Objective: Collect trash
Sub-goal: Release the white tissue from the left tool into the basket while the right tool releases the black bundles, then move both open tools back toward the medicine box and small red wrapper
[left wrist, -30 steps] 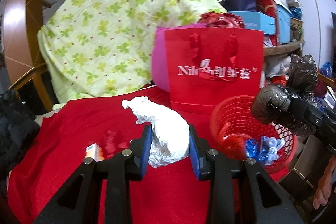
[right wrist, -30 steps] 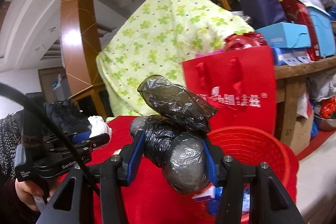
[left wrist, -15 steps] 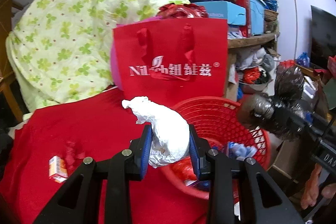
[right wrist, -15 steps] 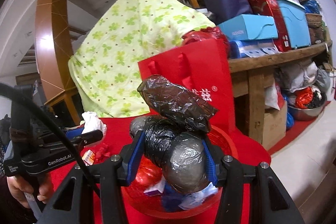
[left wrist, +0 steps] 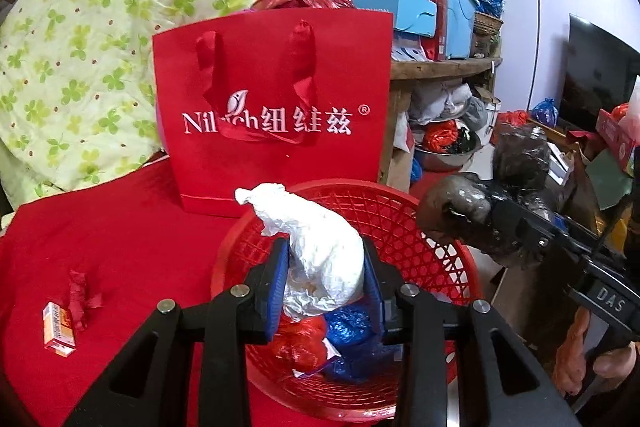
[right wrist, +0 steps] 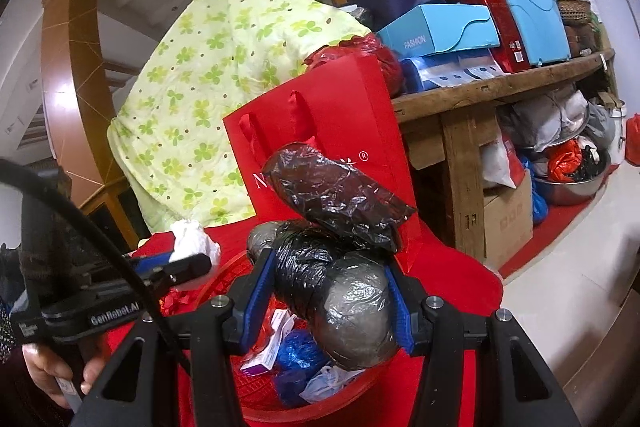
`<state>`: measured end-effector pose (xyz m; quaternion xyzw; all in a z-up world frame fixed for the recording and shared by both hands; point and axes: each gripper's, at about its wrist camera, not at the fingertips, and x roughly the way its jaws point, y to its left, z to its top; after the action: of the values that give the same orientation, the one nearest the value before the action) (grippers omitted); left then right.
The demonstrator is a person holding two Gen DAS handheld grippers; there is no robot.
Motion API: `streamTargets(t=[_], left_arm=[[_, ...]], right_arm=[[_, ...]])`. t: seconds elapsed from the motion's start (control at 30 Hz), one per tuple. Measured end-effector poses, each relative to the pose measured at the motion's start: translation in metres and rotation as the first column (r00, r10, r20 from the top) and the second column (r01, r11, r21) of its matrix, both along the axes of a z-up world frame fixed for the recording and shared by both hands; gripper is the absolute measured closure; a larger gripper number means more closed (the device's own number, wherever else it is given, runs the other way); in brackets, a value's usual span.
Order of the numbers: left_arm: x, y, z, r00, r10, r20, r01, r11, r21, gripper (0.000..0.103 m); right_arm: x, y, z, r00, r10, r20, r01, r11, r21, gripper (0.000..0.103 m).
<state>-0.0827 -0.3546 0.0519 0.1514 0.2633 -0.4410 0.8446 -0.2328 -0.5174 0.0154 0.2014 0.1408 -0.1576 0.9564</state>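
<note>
White bag [left wrist: 324, 259] in left tool [left wrist: 325, 287] above red basket [left wrist: 400, 211].

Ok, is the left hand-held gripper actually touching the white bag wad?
Touching. In the left wrist view the left hand-held gripper has both blue pads pressed against the white plastic bag wad, above the red basket.

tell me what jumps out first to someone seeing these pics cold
The big red gift bag with white lettering stands upright on the red cloth, just behind the red mesh basket. Over that basket, the left gripper clamps a crumpled white bag, and the right gripper grips a lumpy black plastic bag. Behind it all, a green clover-print quilt fills the left background.
</note>
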Motion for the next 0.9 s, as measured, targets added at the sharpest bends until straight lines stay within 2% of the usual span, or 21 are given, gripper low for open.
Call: streamTargets(t=[0.1,0.2,0.23,0.3,0.43,0.5,0.6,0.67,0.77,0.9], left_arm=[[0.001,0.001,-0.002,1.0,0.007,0.007,-0.007,1.0,0.007,0.053],[0.004,0.009,0.0,1.0,0.018,-0.004,-0.018,1.0,-0.021,0.031],[0.005,0.013,0.002,1.0,0.025,0.0,-0.025,0.999,-0.032,0.03],[0.006,0.019,0.003,0.999,0.034,0.003,-0.034,0.999,-0.039,0.03],[0.011,0.044,0.008,0.997,0.075,0.003,-0.075,0.995,-0.06,0.03],[0.013,0.069,0.008,0.994,0.106,0.013,-0.105,0.992,-0.065,0.03],[0.02,0.108,0.004,0.984,0.176,0.038,-0.174,0.983,-0.052,0.03],[0.028,0.146,-0.002,0.968,0.245,0.043,-0.243,0.969,-0.05,0.03],[0.042,0.205,-0.015,0.928,0.37,0.051,-0.369,0.929,-0.032,0.03],[0.058,0.272,-0.032,0.844,0.529,0.084,-0.531,0.847,0.001,0.03]], right_arm=[[0.009,-0.003,-0.002,1.0,0.018,-0.02,-0.017,1.0,0.023,0.046],[0.018,-0.006,-0.006,0.999,0.028,-0.038,-0.026,0.998,0.051,0.043],[0.021,-0.006,-0.008,0.998,0.038,-0.045,-0.035,0.998,0.058,0.043],[0.03,-0.009,-0.013,0.996,0.063,-0.066,-0.057,0.994,0.094,0.032],[0.044,-0.004,-0.017,0.992,0.089,-0.088,-0.077,0.988,0.132,0.032],[0.045,0.005,-0.012,0.993,0.095,-0.066,-0.086,0.989,0.124,0.032],[0.047,0.029,0.006,0.992,0.121,-0.031,-0.119,0.991,0.063,0.032],[0.051,0.049,0.02,0.988,0.154,-0.009,-0.154,0.988,0.013,0.032],[0.065,0.088,0.039,0.975,0.221,0.006,-0.22,0.974,-0.053,0.032],[0.089,0.137,0.049,0.95,0.311,0.0,-0.31,0.946,-0.093,0.032]])
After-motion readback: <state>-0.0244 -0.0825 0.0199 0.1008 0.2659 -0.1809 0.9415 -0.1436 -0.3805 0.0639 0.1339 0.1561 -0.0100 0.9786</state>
